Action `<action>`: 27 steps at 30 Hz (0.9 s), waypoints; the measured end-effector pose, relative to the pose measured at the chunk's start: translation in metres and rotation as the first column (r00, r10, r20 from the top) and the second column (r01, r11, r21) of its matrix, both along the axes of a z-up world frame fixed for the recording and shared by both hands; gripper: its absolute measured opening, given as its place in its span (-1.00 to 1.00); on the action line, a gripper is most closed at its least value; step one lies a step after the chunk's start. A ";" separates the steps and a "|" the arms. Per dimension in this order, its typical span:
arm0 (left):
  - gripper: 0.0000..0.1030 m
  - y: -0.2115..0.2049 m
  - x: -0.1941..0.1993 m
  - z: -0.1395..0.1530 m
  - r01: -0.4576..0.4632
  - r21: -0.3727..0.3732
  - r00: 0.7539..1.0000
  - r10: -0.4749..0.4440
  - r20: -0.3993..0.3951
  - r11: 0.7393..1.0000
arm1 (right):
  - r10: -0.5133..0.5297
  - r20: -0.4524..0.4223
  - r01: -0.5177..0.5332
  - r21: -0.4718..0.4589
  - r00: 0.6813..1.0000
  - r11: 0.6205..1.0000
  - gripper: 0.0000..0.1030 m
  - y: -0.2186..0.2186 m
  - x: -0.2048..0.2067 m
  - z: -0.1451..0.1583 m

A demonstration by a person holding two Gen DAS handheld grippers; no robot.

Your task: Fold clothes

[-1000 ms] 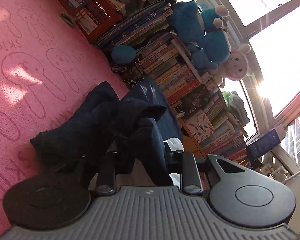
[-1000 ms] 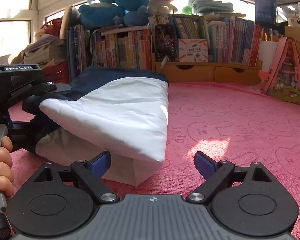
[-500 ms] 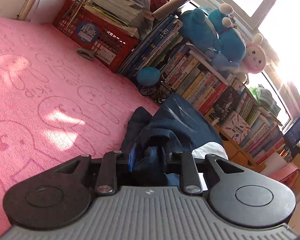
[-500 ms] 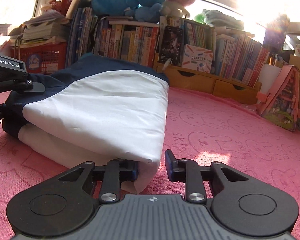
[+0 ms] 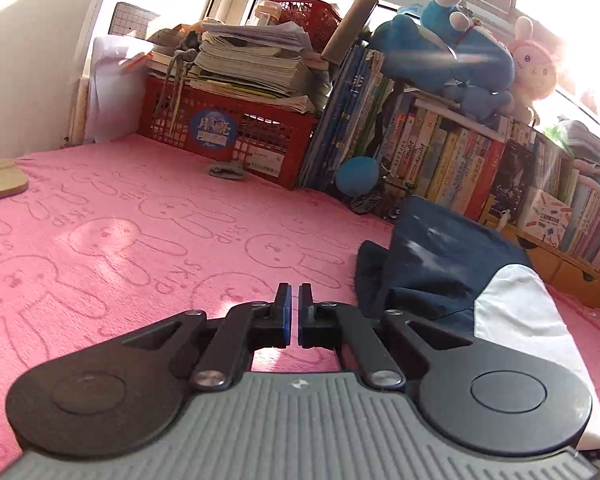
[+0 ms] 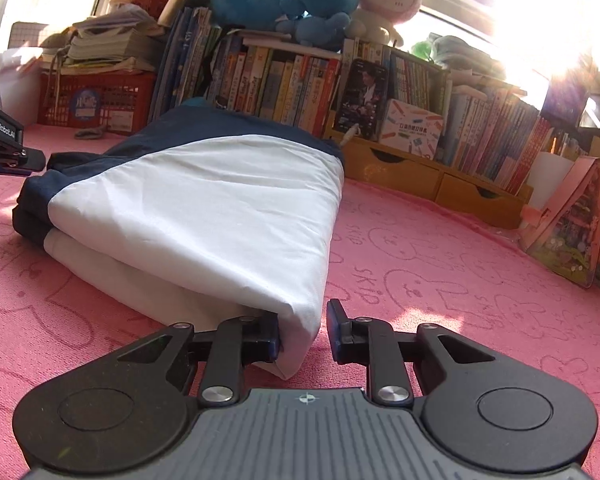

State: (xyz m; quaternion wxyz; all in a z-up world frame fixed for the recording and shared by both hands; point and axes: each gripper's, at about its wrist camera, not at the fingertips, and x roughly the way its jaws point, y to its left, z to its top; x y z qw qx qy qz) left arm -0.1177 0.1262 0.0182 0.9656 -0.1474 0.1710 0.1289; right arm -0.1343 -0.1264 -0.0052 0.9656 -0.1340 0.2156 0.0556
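The left gripper (image 5: 294,300) has let go of the navy end and its fingers are now pinched together on nothing, while the right gripper (image 6: 303,330) is closing narrow around the folded garment's (image 6: 204,216) white corner on the pink blanket (image 6: 440,288); another fold looks likely

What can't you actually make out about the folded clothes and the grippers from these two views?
- Underside and lower layers of the folded garment: right wrist view, covered by its own white top fold.
- Garment's near end: left wrist view, hidden behind the left gripper body.
- Whether the right gripper, its jaws closing around the white corner, is pinching it yet: cloth hides one pad.
- Window area: both views, washed out by glare.
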 end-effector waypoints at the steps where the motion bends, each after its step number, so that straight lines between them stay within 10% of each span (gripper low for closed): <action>1: -0.93 0.003 -0.004 0.003 0.025 0.037 1.000 -0.025 0.001 0.999 | -0.002 0.001 0.002 0.002 1.000 1.000 -0.59 0.000 0.000 0.000; 5: -0.48 -0.025 -0.027 0.021 0.284 0.277 0.954 -0.301 0.018 0.918 | -0.002 0.001 0.002 0.021 1.000 1.000 -0.60 -0.002 0.000 0.000; 8: -0.03 -0.064 -0.036 0.024 0.447 0.452 0.876 -0.481 -0.046 0.772 | 0.003 0.006 -0.003 0.034 1.000 0.999 -0.60 -0.003 0.000 0.001; 14: 0.13 -0.129 -0.032 0.003 0.596 0.680 0.721 -0.657 -0.220 0.427 | 0.010 0.018 -0.011 0.058 1.000 0.998 -0.60 -0.006 -0.001 0.003; 21: 0.36 -0.155 -0.009 -0.016 0.655 0.732 0.616 -0.694 -0.374 0.187 | 0.009 0.018 -0.010 0.111 1.000 0.994 -0.61 -0.013 0.001 0.004; 24: 0.39 -0.160 -0.006 -0.021 0.633 0.768 0.607 -0.679 -0.413 0.098 | 0.011 0.019 -0.013 0.121 1.000 0.993 -0.61 -0.014 0.001 0.004; 27: -0.28 -0.165 -0.001 -0.026 0.593 0.804 0.634 -0.638 -0.437 0.037 | 0.012 0.024 -0.014 0.125 1.000 0.992 -0.61 -0.014 0.000 0.003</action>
